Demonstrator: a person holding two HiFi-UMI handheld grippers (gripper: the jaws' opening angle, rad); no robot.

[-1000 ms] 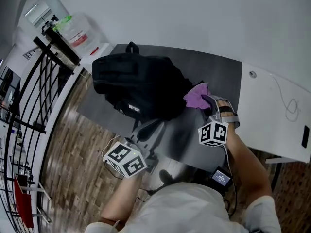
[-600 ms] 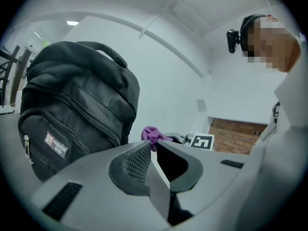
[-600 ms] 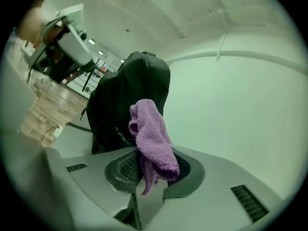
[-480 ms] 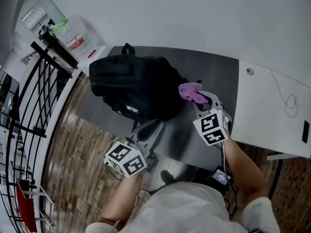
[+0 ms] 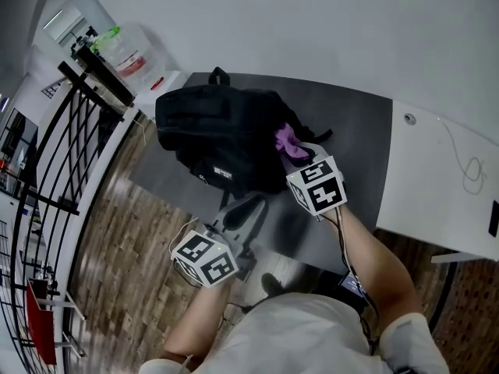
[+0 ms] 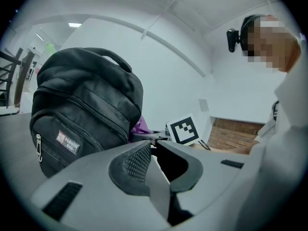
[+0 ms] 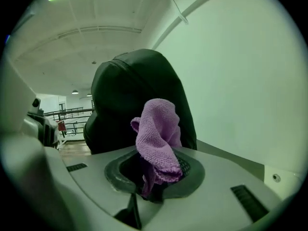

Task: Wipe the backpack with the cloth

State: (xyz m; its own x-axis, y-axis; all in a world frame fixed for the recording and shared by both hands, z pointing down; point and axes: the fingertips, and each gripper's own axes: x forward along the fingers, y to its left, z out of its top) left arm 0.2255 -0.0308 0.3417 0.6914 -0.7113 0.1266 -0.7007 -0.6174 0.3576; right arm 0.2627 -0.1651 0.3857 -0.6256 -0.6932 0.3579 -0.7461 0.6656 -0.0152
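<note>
A black backpack [image 5: 226,135] lies on the dark grey table [image 5: 355,123], its label side facing me. My right gripper [image 5: 296,153] is shut on a purple cloth [image 5: 286,139] and holds it against the bag's right end. The right gripper view shows the cloth [image 7: 156,129] bunched between the jaws of the right gripper [image 7: 156,177], with the backpack [image 7: 130,95] just behind it. My left gripper [image 5: 240,209] hovers at the table's near edge, short of the bag. Its view has the left gripper [image 6: 153,144] shut and empty, and the backpack [image 6: 86,105] ahead to the left.
A white desk [image 5: 444,178] adjoins the grey table on the right. A black railing [image 5: 70,170] runs along the left over a wooden floor. Plastic containers [image 5: 125,49] stand on a white surface beyond the bag's far left corner.
My right gripper has carried the purple cloth leftward, from beside the backpack onto its right end. The left gripper has hardly moved.
</note>
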